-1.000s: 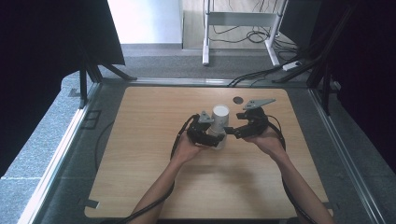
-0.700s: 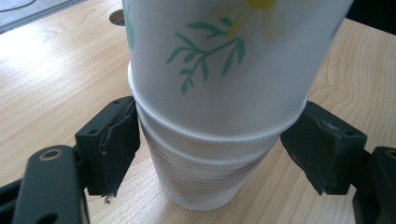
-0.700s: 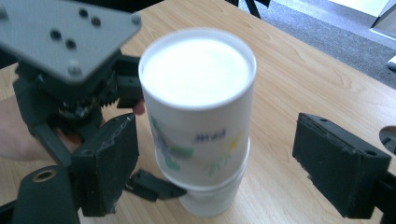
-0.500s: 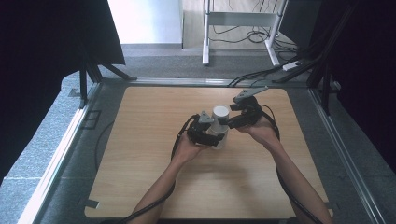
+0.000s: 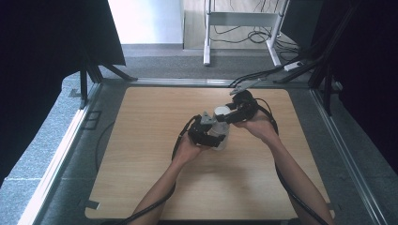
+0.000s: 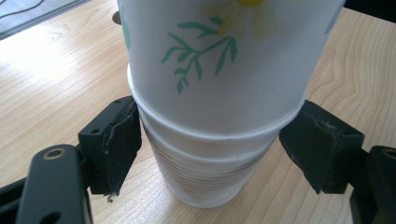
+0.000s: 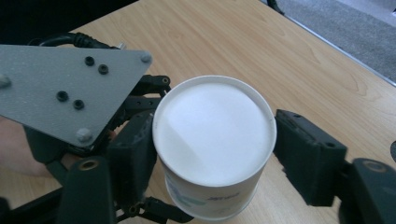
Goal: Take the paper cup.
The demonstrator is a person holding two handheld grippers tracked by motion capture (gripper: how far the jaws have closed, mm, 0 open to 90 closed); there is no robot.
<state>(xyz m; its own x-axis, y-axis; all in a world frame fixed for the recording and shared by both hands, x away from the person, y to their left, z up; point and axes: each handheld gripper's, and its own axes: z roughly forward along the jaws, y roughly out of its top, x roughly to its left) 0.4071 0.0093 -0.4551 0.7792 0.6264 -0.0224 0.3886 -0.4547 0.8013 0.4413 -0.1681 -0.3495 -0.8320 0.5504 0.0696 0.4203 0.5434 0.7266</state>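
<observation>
Under both cups lay the worktop [image 5: 141, 140], a pale slab of wood-grain laminate and our largest thing. We placed everything else against the lower cup [image 6: 205, 172], which stood upright on it, a little beyond its middle.

On either side of that cup sat the left gripper [image 6: 208, 154], its matte black, blocky pads pressed to the wall just beneath the rolled rim, grasping it and pinning it down. Its grey three-cornered plate [image 7: 70, 88], flat and studded with screws, showed beside the cup.

Above the lower cup the right gripper [image 7: 212, 149] came in from the far side. Its jaws had just been closing with the upper cup [image 7: 212, 135] between them, and both pads now lay against that cup's wall near the top, clenched on it.

The upper cup was nested in the lower one, smooth white paper, tapered, printed with a green sprig and a yellow flower. The lower cup's wall was finely ribbed.

We judged the job to be pulling the two cups apart. Both grips looked set, but the cups remained nested, so the lift and the setting down were left.

Beyond the lower cup lay a small dark round thing [image 6: 115, 17]; we could not tell what it was.
</observation>
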